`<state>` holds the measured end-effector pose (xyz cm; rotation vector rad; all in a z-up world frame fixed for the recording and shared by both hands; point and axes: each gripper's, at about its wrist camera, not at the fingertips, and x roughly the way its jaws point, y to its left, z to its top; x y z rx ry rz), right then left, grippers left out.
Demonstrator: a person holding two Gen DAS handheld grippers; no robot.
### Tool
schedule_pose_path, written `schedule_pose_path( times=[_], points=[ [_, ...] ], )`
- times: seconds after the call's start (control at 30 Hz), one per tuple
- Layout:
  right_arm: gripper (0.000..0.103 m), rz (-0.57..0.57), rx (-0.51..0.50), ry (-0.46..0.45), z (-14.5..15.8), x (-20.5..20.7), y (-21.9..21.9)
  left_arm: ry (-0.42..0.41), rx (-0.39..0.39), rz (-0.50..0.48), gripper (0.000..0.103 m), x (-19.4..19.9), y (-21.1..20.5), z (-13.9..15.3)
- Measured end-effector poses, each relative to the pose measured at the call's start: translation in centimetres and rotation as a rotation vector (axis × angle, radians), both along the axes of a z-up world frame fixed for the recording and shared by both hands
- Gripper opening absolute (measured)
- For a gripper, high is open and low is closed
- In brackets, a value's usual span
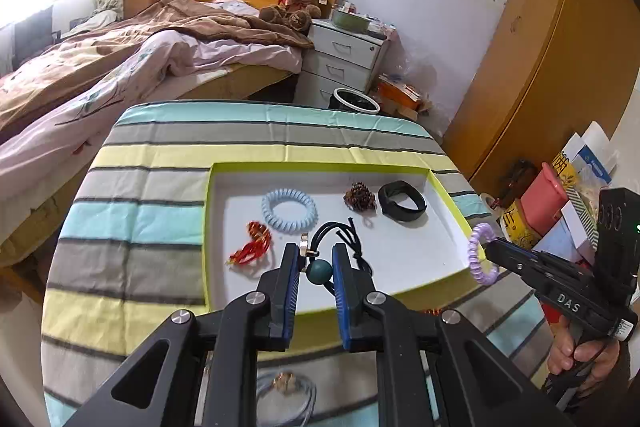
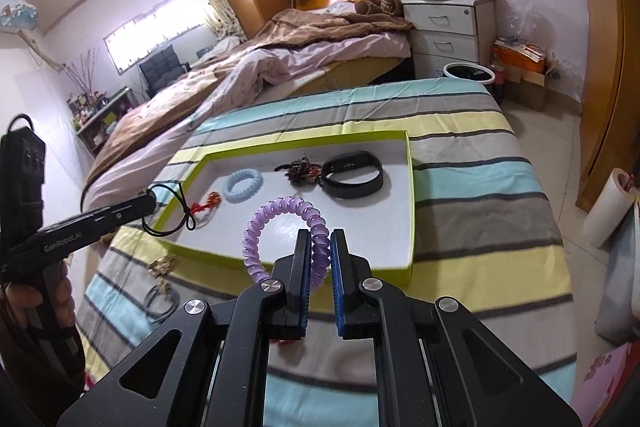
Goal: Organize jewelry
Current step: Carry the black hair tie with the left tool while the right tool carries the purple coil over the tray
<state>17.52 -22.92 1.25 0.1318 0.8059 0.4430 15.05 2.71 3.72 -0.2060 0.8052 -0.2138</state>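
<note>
A striped cloth [image 1: 160, 187] in teal, grey and yellow bands covered a table, and on it lay a shallow white tray with a lime-green rim [image 1: 320, 167], its long axis running from nine to three o'clock in the left wrist view; a bed [image 1: 120, 67] and a white drawer unit [image 1: 344, 55] stood beyond the table's far edge.

The left gripper [image 1: 315, 267] hovered over the tray's near edge at six o'clock; a black cord necklace with a teal bead [image 1: 319, 270] sat between its blue-padded fingers [image 1: 294, 275], the bead in the gap and the cord loops trailing away toward twelve o'clock; in the right wrist view the cord hung from the tip of this gripper, so its tongs were clenched on the necklace.

The right gripper [image 2: 320, 259] was at the tray's right near corner, at about four o'clock in the left wrist view; its tongs grasped a lilac spiral hair tie [image 2: 280, 239], pinched at the ring's right side, the ring standing upright and arching toward eleven o'clock above the white floor of the tray.

Inside the tray lay a pale blue spiral hair tie [image 1: 289, 213] at ten o'clock; a red tasselled ornament [image 1: 252, 247] at nine o'clock, its long axis slanting from seven to one; a brown beaded cluster [image 1: 360, 197] near twelve; and a black wristband [image 1: 402, 201] just beside it at one o'clock, its opening facing up.

On the cloth outside the tray, near the left gripper, lay a gold-coloured piece with a grey cord [image 2: 162, 279]; its details were too blurred to tell.
</note>
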Motion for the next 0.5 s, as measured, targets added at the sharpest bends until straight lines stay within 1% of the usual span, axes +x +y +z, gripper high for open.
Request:
schedule_pose_path(
  times=[0.1,0.33,0.5],
  points=[
    [0.010,-0.010,-0.013,0.015,-0.4,1.1,0.1,0.017,-0.018,-0.017,0.016,1.2,-0.4,-0.4],
    [0.010,-0.020,-0.050,0.061,-1.8,3.8,0.3,0.065,-0.017,-0.054,0.016,4.3,-2.1,-2.1],
    [0.010,-0.017,-0.095,0.074,-2.5,4.8,0.6,0.092,-0.014,-0.075,0.016,5.9,-3.1,-3.3]
  ],
)
